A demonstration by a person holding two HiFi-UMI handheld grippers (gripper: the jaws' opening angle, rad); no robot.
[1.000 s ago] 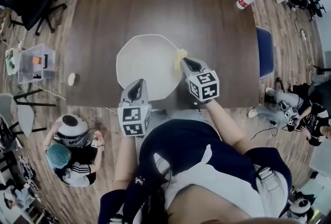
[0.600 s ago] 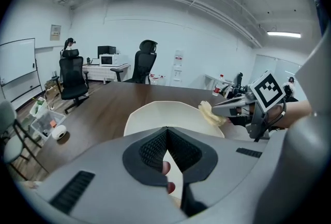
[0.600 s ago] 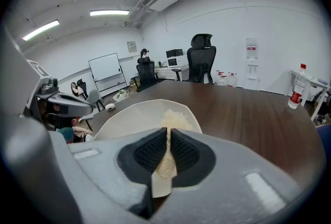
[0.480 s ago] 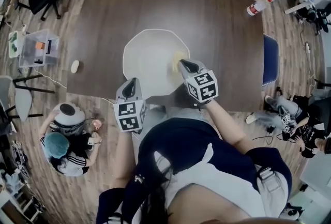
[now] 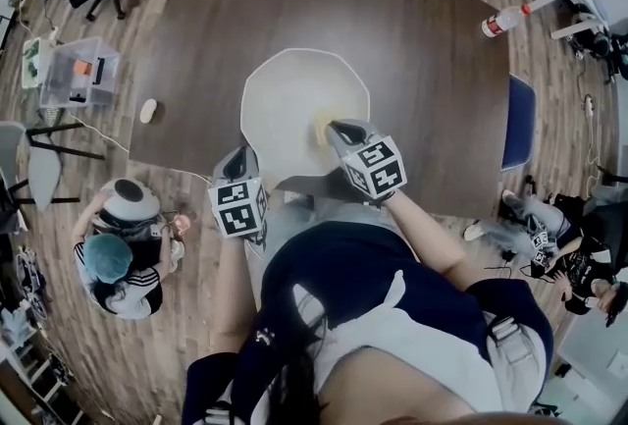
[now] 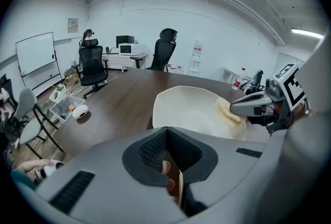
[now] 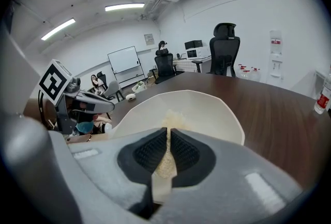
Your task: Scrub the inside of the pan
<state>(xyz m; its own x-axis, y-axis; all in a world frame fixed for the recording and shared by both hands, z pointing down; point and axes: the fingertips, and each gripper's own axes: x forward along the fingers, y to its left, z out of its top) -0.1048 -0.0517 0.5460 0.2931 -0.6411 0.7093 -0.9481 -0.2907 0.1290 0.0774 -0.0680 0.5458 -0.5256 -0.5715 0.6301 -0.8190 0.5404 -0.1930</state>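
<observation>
A cream eight-sided pan (image 5: 294, 94) lies on the dark brown table (image 5: 412, 50), near its front edge. My right gripper (image 5: 339, 131) is shut on a pale yellow sponge (image 5: 321, 129), which presses on the pan's inside, right of middle. In the right gripper view the sponge (image 7: 173, 119) pokes out past the closed pads onto the pan (image 7: 207, 109). My left gripper (image 5: 238, 161) sits at the pan's near left rim, jaws closed, with a thin cream edge between the pads (image 6: 181, 187). Its view shows the pan (image 6: 186, 109) and the right gripper (image 6: 243, 106) on the sponge (image 6: 227, 113).
A bottle with a red cap (image 5: 502, 21) stands at the table's far right. A small white object (image 5: 148, 110) lies at the left edge. On the floor are a clear plastic box (image 5: 77, 70), two people (image 5: 118, 237) at the left, a blue chair (image 5: 517, 124) and black office chairs.
The right gripper has carried the sponge from the pan's right rim inward toward its middle. The left gripper stays at the near left rim. The head view has shifted.
</observation>
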